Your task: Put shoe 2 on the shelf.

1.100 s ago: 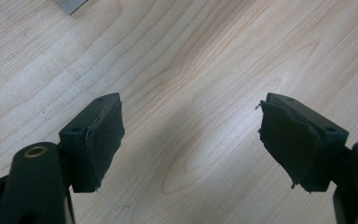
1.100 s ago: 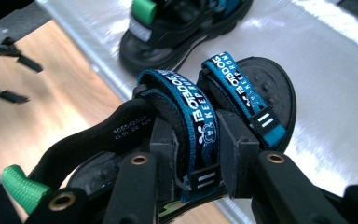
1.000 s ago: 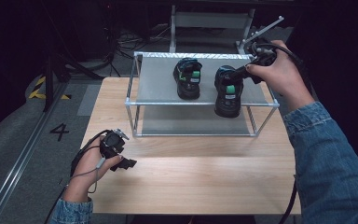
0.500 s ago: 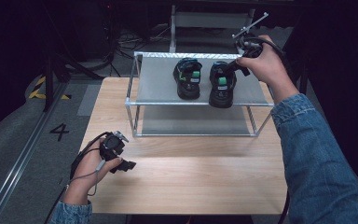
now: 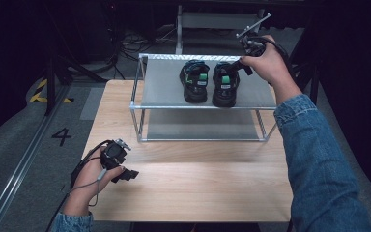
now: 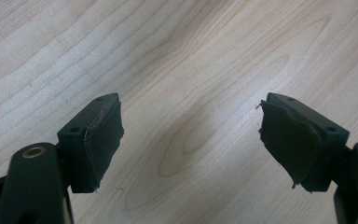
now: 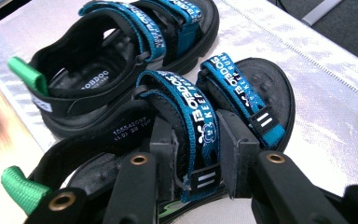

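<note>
Right gripper (image 7: 196, 154) clamped on right sandal's (image 5: 225, 86) strap on the shelf (image 5: 164, 87), left gripper (image 6: 191, 140) spread wide, empty, over table (image 6: 205, 56).

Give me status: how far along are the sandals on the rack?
Done: the left sandal stands on the rack's top shelf. In hand: the right gripper is clamped on a blue strap of the right sandal, which sits beside its mate. Left: release that strap. The left gripper is open over the table.
</note>
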